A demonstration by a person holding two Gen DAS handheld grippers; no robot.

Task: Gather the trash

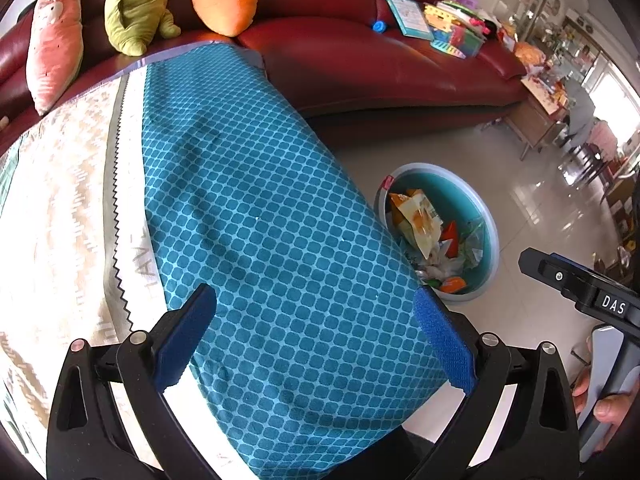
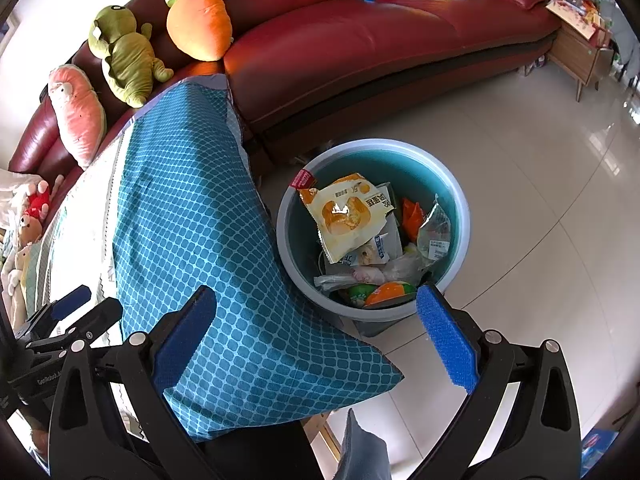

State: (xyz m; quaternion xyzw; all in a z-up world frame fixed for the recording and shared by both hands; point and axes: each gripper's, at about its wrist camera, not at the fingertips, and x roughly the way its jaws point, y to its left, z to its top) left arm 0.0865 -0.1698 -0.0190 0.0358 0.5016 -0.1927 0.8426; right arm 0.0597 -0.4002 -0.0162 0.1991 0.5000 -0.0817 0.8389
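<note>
A round grey bin [image 2: 460, 200] with a teal inside stands on the floor beside the table and holds several wrappers, with a yellow snack bag [image 2: 344, 212] on top. The left wrist view shows the same bin [image 1: 490, 224] past the table's right edge. My left gripper [image 1: 316, 336] is open over the teal-patterned tablecloth [image 1: 256, 208], nothing between its fingers. My right gripper [image 2: 320, 340] is open too, empty, its right finger [image 2: 444, 336] near the bin's front rim and its left finger over the cloth's hanging corner [image 2: 256, 344].
A dark red sofa [image 2: 360, 40] runs behind, with plush toys [image 2: 124, 56] at its left end and books and toys [image 1: 448, 24] at its right. The tiled floor [image 2: 540, 200] spreads right of the bin. A wooden side table [image 2: 576, 52] stands far right. A hand [image 1: 604, 404] holds the right gripper.
</note>
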